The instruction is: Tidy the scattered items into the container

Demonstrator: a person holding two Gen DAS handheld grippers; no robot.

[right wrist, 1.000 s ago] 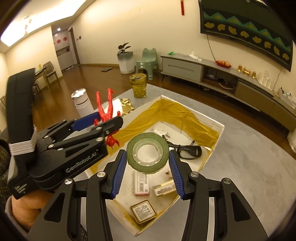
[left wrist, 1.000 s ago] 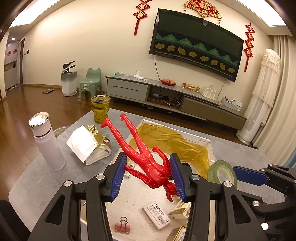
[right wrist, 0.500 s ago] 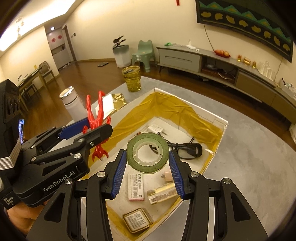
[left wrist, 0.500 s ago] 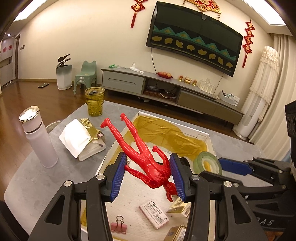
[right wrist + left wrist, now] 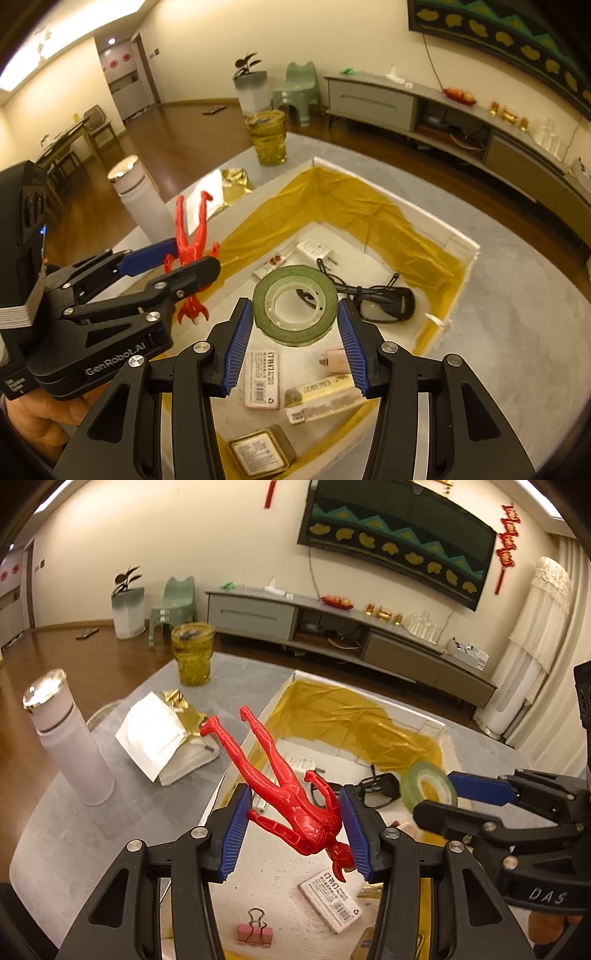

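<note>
My left gripper (image 5: 295,830) is shut on a red toy figure (image 5: 284,786), held head-down with its legs pointing up and away; the figure (image 5: 188,254) also shows in the right wrist view. My right gripper (image 5: 295,332) is shut on a green tape roll (image 5: 295,304), seen edge-on as the tape roll (image 5: 428,792) in the left wrist view. Both hang over the white box (image 5: 461,266) lined with gold foil. Inside lie black glasses (image 5: 384,301), a white eraser (image 5: 262,374), a pink binder clip (image 5: 255,932) and a small tin (image 5: 258,456).
On the grey table (image 5: 74,830) left of the box stand a white bottle (image 5: 70,742) and a yellow glass (image 5: 194,653), with a white-and-gold packet (image 5: 166,738) between them. A person's hand (image 5: 40,413) holds the left gripper's body.
Both grippers have moved forward and lower over the box, each keeping its hold. The right gripper with the tape has come closer to the left one.
</note>
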